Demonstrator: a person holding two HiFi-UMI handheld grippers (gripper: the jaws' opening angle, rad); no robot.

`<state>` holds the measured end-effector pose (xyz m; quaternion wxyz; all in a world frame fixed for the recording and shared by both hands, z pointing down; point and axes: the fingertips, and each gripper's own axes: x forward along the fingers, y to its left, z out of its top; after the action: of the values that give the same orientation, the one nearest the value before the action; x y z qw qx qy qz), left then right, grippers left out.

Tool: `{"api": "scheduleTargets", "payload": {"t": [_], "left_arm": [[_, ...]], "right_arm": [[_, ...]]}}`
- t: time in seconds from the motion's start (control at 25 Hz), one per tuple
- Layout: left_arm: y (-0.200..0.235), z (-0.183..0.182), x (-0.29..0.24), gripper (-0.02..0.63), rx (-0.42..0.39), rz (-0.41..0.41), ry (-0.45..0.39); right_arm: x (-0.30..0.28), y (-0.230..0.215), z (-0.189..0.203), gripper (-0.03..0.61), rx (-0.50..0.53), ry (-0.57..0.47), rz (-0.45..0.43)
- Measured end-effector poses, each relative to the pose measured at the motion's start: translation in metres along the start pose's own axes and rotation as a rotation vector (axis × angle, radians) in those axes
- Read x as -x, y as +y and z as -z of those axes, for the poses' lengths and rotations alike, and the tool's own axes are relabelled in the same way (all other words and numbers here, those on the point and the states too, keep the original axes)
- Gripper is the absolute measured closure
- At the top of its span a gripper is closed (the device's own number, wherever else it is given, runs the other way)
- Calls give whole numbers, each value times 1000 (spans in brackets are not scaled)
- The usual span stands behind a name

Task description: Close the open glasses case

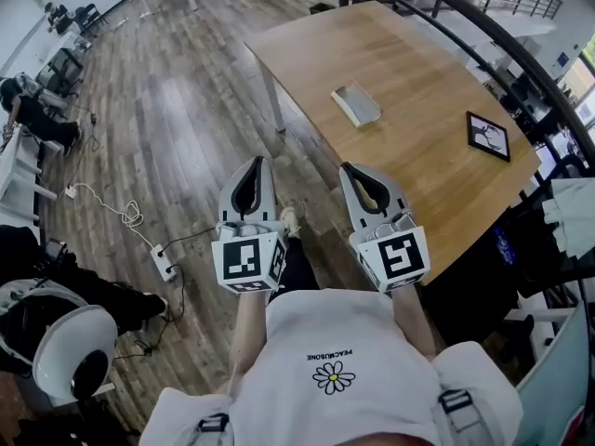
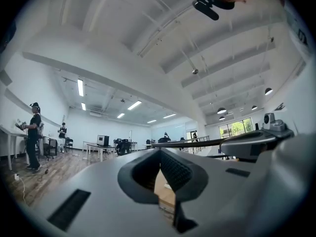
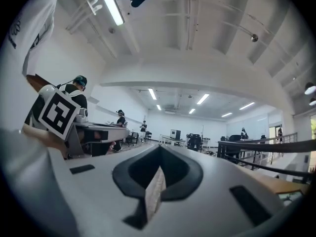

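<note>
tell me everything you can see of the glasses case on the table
The glasses case is a small pale grey-white oblong with rounded corners, lying flat on the wooden table, skewed to its edges. A raised rim around a shallow hollow faces up, so it looks open; the lid's hinge is too small to tell. Only the table touches it.
</note>
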<state>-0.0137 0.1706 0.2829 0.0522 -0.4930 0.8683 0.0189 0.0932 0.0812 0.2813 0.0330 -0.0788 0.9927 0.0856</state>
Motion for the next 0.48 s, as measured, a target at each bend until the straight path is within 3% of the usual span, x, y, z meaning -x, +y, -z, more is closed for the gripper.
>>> {"api": "scheduleTargets", "payload": {"t": [0.32, 0.48], "left_arm": [[22, 10, -60, 597, 51, 27, -30], [35, 18, -90, 597, 50, 55, -37]], "right_arm": [[-50, -6, -5, 572, 55, 3, -64], [-76, -14, 7, 572, 41, 18, -35]]}}
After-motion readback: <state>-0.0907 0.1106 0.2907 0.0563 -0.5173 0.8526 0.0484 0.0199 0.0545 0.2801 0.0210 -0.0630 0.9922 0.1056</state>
